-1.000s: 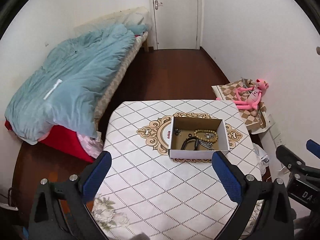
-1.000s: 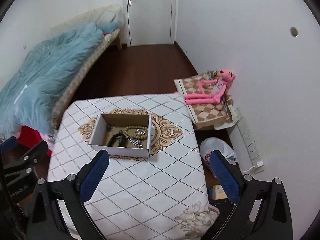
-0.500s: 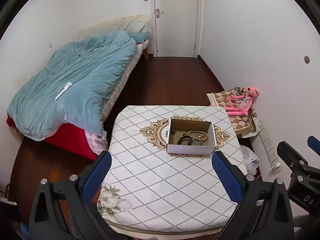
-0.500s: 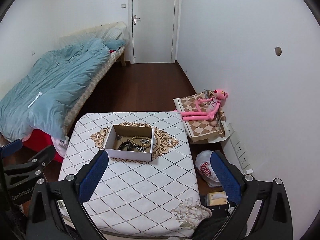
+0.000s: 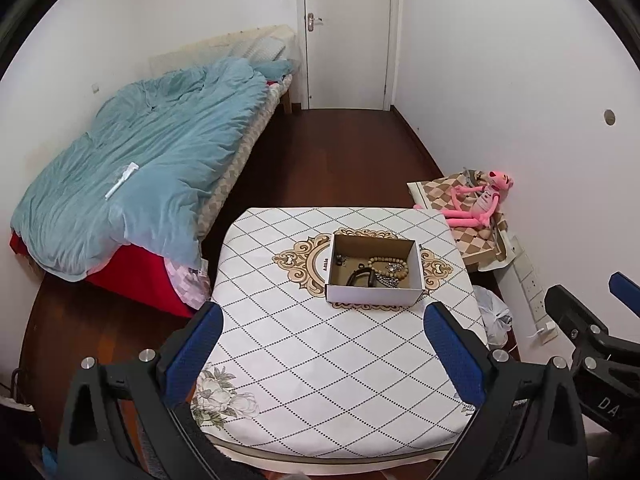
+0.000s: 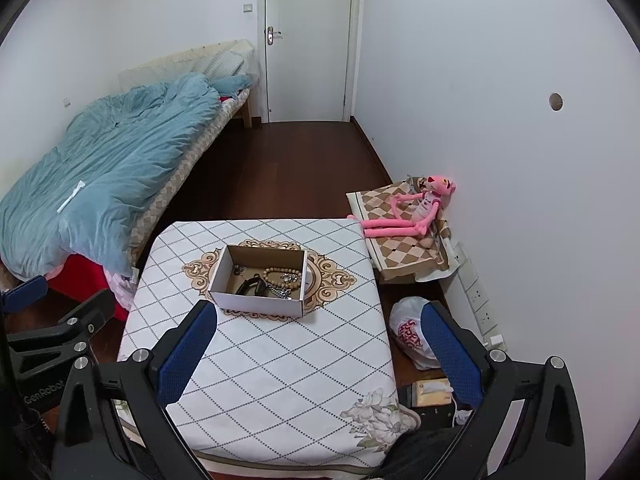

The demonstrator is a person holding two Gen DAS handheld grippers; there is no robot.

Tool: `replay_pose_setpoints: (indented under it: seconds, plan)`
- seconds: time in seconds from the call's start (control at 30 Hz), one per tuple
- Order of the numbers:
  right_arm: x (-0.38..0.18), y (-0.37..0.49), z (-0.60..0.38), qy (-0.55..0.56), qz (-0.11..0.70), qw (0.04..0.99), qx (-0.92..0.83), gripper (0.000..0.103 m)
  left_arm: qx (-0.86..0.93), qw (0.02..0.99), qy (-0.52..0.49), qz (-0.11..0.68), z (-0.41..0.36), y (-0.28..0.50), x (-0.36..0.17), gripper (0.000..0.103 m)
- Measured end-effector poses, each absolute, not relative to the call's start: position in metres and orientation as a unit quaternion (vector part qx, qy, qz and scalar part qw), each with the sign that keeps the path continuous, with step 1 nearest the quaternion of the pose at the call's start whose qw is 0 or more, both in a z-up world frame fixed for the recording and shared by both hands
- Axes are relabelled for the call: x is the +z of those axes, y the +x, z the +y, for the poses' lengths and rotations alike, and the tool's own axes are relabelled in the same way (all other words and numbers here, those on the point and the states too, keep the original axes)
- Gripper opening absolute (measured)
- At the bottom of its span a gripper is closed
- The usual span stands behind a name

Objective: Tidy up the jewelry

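Both views evenly lit, bright, probably from an overhead source. Soft shadow under the cardboard box [image 5: 374, 272] front edge. Heavy fisheye: door [image 6: 308, 40] frame bows, black vignette in corners. Beads in the box are small and hard to resolve.

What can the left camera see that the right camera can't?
Only the left wrist view shows the right tongs at its edge. Only the right wrist view shows the left tongs, the tan packet on the floor and the red print on the plastic bag. Both show the cardboard box of jewelry, the table, the bed and the pink plush toy.
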State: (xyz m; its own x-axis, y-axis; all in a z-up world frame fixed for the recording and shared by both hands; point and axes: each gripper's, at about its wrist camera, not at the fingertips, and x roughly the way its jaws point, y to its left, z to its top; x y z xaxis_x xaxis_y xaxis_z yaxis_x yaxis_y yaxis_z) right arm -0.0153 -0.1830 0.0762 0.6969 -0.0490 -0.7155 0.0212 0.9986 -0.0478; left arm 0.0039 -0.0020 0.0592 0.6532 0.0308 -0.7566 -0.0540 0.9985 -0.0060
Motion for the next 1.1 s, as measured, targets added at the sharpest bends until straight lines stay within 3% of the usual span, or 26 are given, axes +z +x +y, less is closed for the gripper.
replay_pose_setpoints:
  seconds: [0.63, 1.1]
  plan:
    - [0.019, 0.088, -0.183, -0.028, 0.468, 0.883, -0.027, 0.103, 0.041, 0.875, 0.001, 0.482, -0.007, 0.096, 0.014, 0.102]
    - [-0.008, 0.116, -0.185, -0.027, 0.503, 0.864, -0.026, 0.103, 0.04, 0.866, 0.001, 0.498, -0.007, 0.114, 0.002, 0.102]
